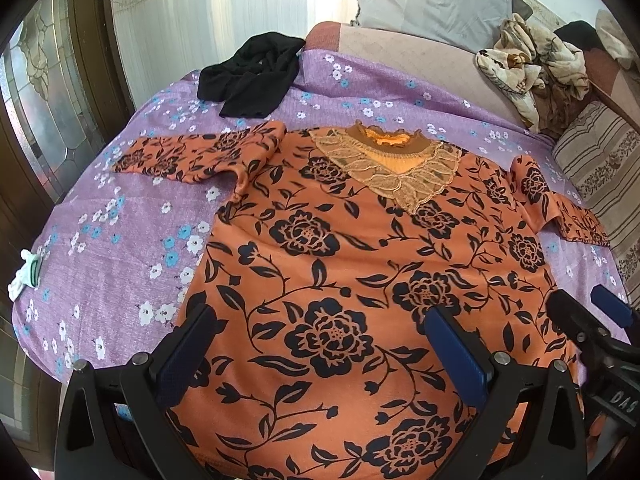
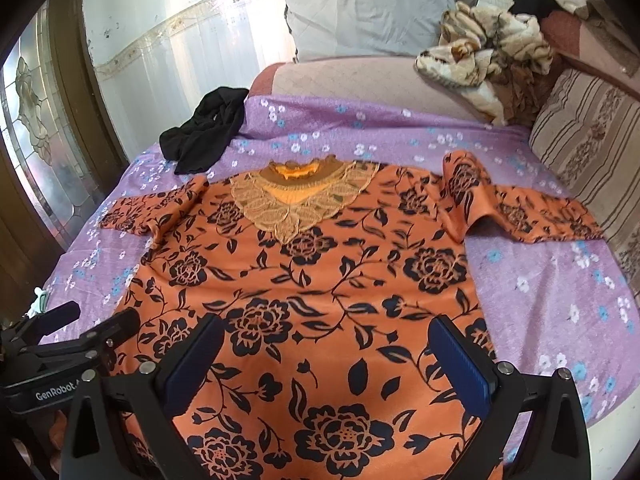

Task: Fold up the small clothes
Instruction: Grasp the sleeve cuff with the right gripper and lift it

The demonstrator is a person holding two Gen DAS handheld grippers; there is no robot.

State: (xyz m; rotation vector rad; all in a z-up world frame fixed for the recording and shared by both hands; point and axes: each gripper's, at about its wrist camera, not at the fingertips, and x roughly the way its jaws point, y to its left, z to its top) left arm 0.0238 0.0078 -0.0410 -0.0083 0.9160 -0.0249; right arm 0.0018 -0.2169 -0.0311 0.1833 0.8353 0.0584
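Note:
An orange top with black flowers and a lace collar [image 1: 340,248] [image 2: 312,264] lies spread flat, front up, on a purple flowered bedspread [image 1: 120,216] [image 2: 540,288]. Both sleeves stretch out sideways, each bunched near the shoulder. My left gripper [image 1: 320,336] is open above the lower left part of the top, holding nothing. My right gripper [image 2: 328,344] is open above the lower right part, holding nothing. The right gripper also shows in the left wrist view [image 1: 588,316], and the left one in the right wrist view [image 2: 92,320].
A crumpled black garment [image 1: 252,76] [image 2: 204,128] lies at the far left of the bedspread. A patterned blanket heap [image 1: 528,68] [image 2: 488,52], a grey pillow [image 2: 368,12] and a striped cushion [image 2: 592,140] sit at the back and right. A white-green item [image 1: 26,272] lies at the left edge.

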